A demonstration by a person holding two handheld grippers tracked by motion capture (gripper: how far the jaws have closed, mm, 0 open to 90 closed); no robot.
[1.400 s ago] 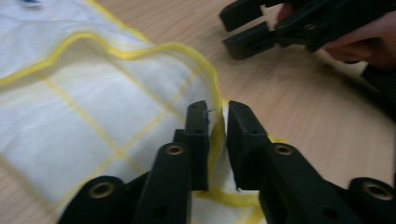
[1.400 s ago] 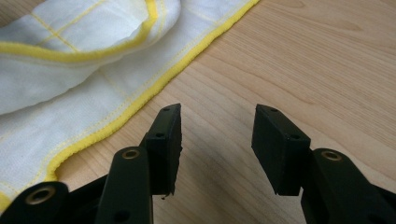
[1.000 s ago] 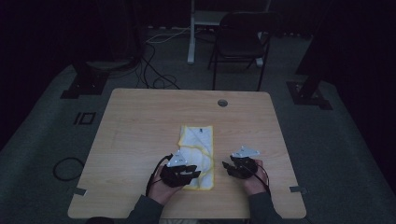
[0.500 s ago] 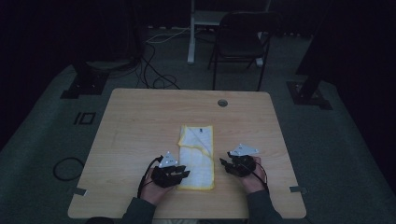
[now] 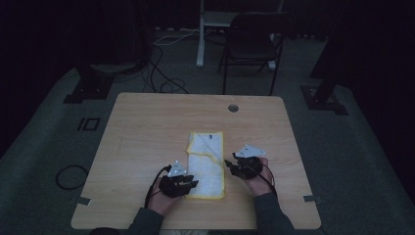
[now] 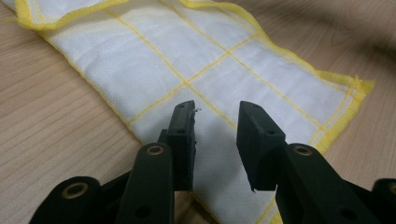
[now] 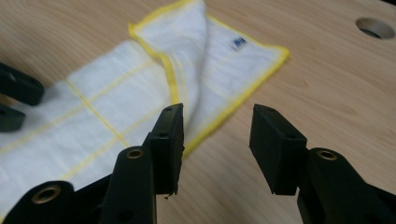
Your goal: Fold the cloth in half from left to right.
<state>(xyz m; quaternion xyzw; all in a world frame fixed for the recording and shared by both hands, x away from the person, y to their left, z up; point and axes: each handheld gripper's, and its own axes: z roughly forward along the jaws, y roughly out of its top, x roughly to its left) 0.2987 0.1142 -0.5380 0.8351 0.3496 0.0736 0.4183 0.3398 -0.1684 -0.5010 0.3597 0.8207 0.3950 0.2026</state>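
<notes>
Two tongs (image 5: pixel 188 182) (image 5: pixel 230 165) flanking cloth (image 5: pixel 208 164), jaws parted

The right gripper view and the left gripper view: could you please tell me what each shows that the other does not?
Right gripper view alone: the cloth's blue label, its folded-over flap, the table's round hole, and the left gripper at the edge. Left gripper view alone: a frayed yellow corner of the cloth. Both: the white, yellow-edged cloth on the wooden table, behind open jaws holding nothing.
</notes>
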